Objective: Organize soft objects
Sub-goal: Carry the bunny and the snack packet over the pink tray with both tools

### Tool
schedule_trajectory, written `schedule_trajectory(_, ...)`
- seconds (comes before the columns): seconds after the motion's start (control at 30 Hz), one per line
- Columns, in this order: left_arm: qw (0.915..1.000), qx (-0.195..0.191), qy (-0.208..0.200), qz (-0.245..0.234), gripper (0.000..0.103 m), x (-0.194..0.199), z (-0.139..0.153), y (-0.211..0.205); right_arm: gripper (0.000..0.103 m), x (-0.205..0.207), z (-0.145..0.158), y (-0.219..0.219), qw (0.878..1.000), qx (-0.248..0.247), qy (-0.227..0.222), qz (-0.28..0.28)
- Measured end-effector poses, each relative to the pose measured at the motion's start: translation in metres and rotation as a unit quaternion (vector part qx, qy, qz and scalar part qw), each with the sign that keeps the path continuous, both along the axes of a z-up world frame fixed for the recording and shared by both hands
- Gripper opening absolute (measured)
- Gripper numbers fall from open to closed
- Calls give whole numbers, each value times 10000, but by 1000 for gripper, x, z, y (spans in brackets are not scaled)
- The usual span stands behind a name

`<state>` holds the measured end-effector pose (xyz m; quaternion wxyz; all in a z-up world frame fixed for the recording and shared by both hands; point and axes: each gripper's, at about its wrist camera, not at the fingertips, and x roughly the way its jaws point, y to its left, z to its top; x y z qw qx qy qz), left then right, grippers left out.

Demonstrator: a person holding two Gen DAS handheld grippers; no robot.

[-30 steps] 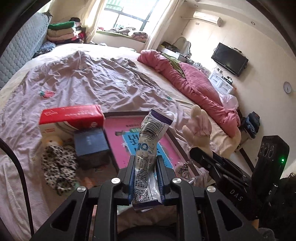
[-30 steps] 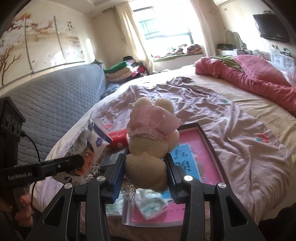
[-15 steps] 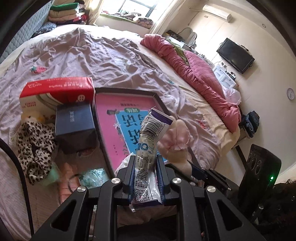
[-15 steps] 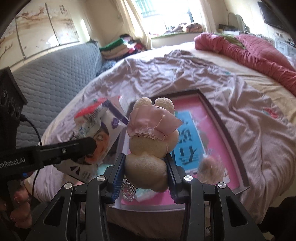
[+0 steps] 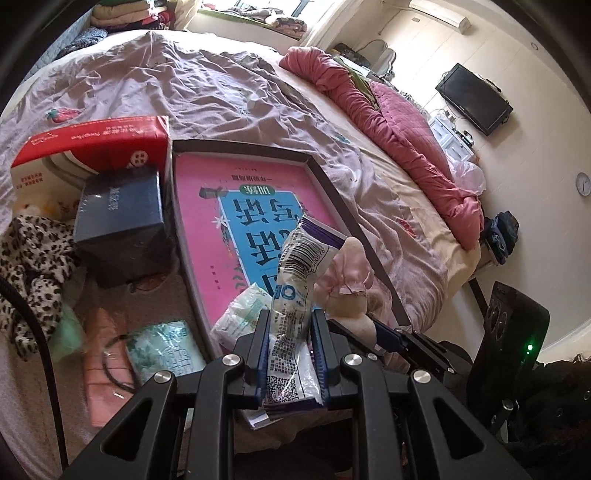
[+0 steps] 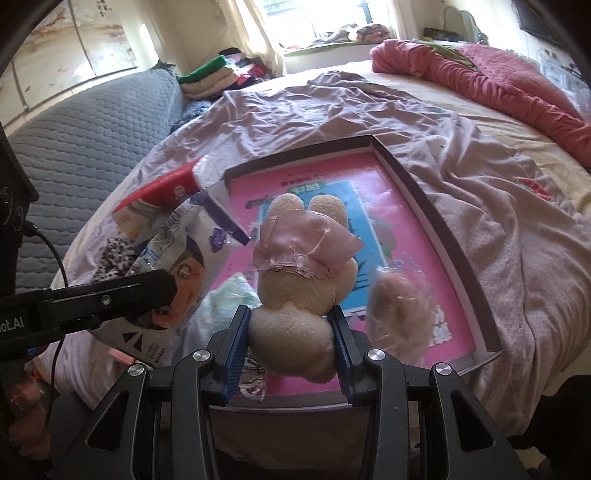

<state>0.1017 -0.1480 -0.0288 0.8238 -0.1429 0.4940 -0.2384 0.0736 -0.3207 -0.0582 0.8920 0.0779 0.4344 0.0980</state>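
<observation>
A cream plush rabbit [image 6: 295, 295] with a pink bow and a crinkled white snack packet [image 5: 295, 295] stand upright above the pink tray [image 5: 195, 206].

Daylight is pouring through a bright window [image 6: 314, 18] at the far end of the room, washing over cream walls. A wide bed [image 5: 417, 192] is lying under a wrinkled lilac sheet [image 5: 192, 77], with a bunched rose-pink quilt [image 5: 399, 122] running along its far side. A grey-blue quilted headboard [image 6: 85, 129] is standing along one edge. A black flat television [image 5: 474, 99] is hanging beside a round wall clock [image 5: 583, 183], and a white air conditioner [image 5: 439, 14] is sitting high above.
</observation>
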Motion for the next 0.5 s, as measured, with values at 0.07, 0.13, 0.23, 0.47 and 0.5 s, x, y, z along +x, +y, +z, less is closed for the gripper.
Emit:
schedule_trajectory(0.07, 10000, -45, 43, -33, 21, 1, -3, -2, 43, 1, -2, -3, 9999, -99, 1, -44)
schedule_trajectory(0.13, 10000, -44, 61, -60, 21, 2, -5, -5, 43, 2, -5, -6, 9998, -157, 9, -88)
schedule_trajectory(0.23, 9999, -72, 101, -107, 21, 5, -9, -8, 43, 5, -9, -9, 9997, -189, 40, -123)
schedule_trajectory(0.47, 9994, -165, 241, -198, 21, 10, -19, -14, 44, 7, -17, -11, 9996, -234, 109, -149)
schedule_trajectory(0.5, 9994, -124, 254, -206, 21, 11, -20, -15, 44, 8, -18, -11, 9995, -242, 114, -149)
